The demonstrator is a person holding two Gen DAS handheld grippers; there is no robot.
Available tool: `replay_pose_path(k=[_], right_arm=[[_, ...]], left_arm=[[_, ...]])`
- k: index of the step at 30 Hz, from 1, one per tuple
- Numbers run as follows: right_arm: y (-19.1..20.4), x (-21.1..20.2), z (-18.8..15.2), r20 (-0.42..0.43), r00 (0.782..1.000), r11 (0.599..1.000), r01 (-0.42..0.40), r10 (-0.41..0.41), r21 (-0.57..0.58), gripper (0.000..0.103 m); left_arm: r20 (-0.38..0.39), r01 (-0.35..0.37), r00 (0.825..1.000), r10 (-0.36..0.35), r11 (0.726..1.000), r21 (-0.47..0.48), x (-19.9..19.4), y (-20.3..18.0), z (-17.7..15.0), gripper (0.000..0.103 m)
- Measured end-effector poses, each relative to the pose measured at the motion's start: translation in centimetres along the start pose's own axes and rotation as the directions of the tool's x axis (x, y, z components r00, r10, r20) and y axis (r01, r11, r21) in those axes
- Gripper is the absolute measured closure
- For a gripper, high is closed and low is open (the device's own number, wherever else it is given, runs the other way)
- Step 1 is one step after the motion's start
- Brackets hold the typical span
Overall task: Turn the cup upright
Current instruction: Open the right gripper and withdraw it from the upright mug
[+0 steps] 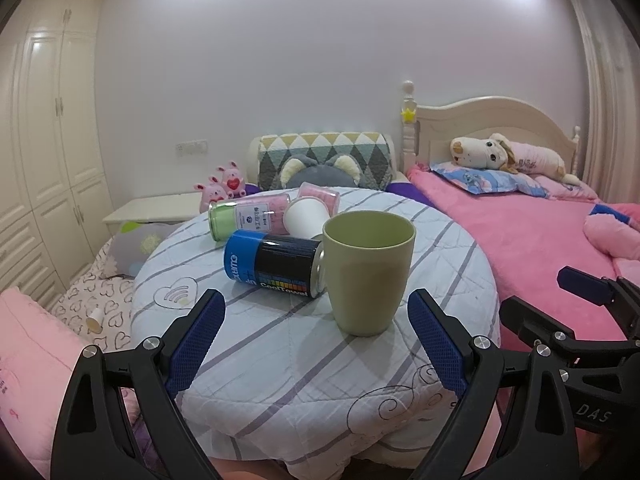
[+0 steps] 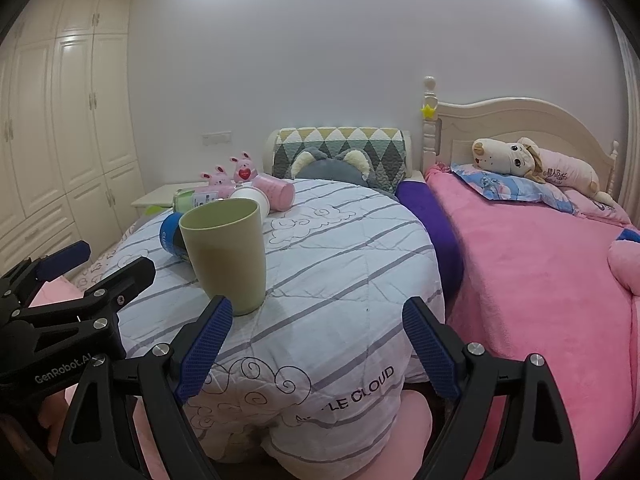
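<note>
An olive-green cup [image 1: 366, 272] stands upright, mouth up, on the round table covered with a striped white quilt [image 1: 280, 360]. It also shows in the right wrist view [image 2: 228, 256]. My left gripper [image 1: 316, 340] is open and empty, just short of the cup, which stands ahead between its blue pads [image 1: 196, 344]. My right gripper [image 2: 316, 344] is open and empty, to the right of the cup; its left pad [image 2: 204, 346] is near the cup's base. Each gripper shows in the other's view: the right one [image 1: 592, 304], the left one [image 2: 72, 280].
Behind the cup lie a blue and black can [image 1: 272, 264], a white paper cup [image 1: 306, 216], a green and pink tube [image 1: 248, 216] and a pink tube [image 1: 320, 196]. A pink bed [image 1: 520, 232] lies right. A nightstand [image 1: 156, 208] and wardrobe [image 1: 48, 140] stand left.
</note>
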State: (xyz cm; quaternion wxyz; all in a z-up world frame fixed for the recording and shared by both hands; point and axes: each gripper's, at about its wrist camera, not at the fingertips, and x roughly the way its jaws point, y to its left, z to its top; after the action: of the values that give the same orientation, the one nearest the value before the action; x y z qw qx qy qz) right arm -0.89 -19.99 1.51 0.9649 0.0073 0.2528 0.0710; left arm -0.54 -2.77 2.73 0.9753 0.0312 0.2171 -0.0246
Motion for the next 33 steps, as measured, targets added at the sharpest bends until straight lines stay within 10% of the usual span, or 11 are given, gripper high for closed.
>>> replay_pose_path(k=[33], right_arm=[[0.4,0.7,-0.2,-0.054,0.998,1.000,0.008,-0.009,-0.014,0.014]], left_arm=[[0.004,-0.020,1.000,0.020,1.000,-0.006,0.1,0.2,-0.1,0.009]])
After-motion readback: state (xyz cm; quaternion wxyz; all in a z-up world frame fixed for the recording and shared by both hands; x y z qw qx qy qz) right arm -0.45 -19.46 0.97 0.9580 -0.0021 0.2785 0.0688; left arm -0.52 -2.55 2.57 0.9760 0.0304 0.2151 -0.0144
